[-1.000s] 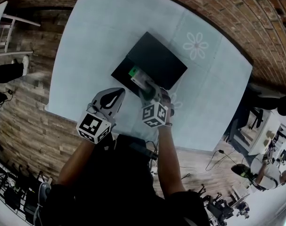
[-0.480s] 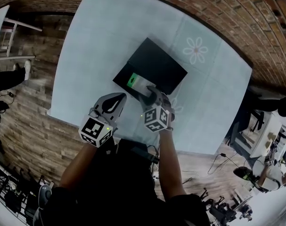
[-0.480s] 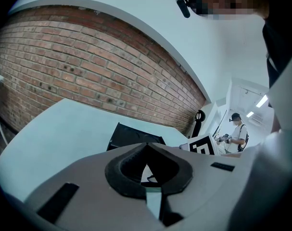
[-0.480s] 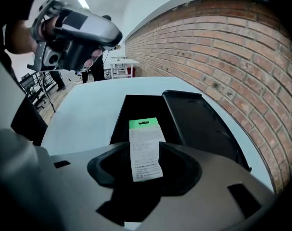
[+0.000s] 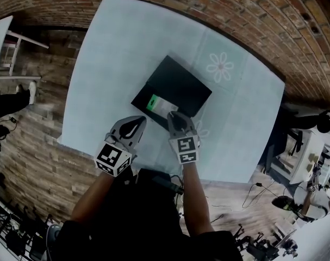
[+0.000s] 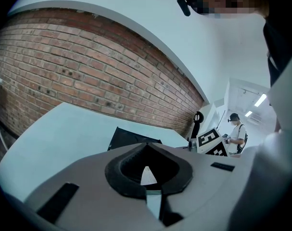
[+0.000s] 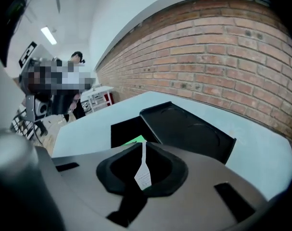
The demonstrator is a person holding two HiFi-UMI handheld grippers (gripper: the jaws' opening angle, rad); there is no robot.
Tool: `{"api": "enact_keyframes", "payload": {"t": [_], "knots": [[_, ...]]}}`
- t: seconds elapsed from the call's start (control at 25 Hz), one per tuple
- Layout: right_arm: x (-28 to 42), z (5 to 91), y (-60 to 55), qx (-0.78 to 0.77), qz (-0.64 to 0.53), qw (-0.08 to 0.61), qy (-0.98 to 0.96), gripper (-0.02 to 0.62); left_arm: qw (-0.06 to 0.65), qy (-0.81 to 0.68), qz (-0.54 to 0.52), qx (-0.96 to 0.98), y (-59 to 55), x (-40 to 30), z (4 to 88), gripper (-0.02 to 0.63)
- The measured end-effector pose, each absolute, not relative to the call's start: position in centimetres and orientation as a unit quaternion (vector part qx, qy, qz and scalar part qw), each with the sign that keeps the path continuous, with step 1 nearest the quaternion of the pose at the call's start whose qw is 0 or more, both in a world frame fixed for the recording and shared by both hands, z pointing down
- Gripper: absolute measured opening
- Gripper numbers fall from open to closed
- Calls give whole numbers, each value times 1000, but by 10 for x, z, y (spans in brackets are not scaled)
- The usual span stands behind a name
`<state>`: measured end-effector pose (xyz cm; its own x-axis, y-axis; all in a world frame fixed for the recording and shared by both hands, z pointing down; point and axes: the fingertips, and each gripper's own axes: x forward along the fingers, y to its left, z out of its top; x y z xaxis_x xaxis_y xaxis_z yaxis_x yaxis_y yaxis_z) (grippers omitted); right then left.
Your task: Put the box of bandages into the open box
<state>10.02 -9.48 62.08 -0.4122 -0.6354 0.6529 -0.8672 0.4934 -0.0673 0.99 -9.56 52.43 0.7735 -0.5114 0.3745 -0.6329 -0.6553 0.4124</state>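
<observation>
Boxes first: we see the box of bandages (image 5: 155, 103) lying inside the open box (image 5: 143, 95), in the middle of the head view. It is white with a green end. The open box is black, and its lid (image 5: 180, 83) is flipped back to the upper right, flat on the table (image 5: 110, 48). The table is pale blue, and it has a flower (image 5: 219, 67) drawn on it, up and to the right of the lid.

We hold the left gripper (image 5: 137, 121) low in the frame, just left of the middle, over bare table near the black box. Its jaws are pressed together, and nothing is between them. In the left gripper view, the black box peeks out just above the gripper's tip.

We hold the right gripper (image 5: 175, 118) just below the open box, near its bottom edge. Its jaws are closing and are almost together, with only a thin slit left between them. Nothing is between them. In the right gripper view, the green end of the bandage box shows just past the tip, inside the black box.

Behind the table, at the top of both gripper views, we see a brick wall (image 6: 88, 66).
</observation>
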Motion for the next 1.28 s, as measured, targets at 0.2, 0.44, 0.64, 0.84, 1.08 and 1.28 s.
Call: {"api": "enact_keyframes", "payload": {"t": [0.2, 0.44, 0.64, 0.84, 1.08, 1.28], "knots": [[103, 589, -90, 511, 223, 218, -801, 38, 255, -317, 107, 907, -94, 7, 512, 31], [96, 545, -78, 544, 222, 155, -794, 35, 243, -317, 95, 912, -85, 3, 495, 31], [92, 505, -67, 571, 201, 117, -787, 35, 235, -317, 85, 915, -80, -3, 479, 31], [88, 469, -51, 592, 178, 80, -782, 34, 222, -318, 74, 919, -74, -10, 459, 31], [83, 431, -32, 601, 158, 44, -782, 34, 218, -314, 66, 922, -63, -16, 442, 31], [77, 408, -24, 606, 151, 17, -781, 34, 209, -308, 61, 926, -57, -15, 431, 31]]}}
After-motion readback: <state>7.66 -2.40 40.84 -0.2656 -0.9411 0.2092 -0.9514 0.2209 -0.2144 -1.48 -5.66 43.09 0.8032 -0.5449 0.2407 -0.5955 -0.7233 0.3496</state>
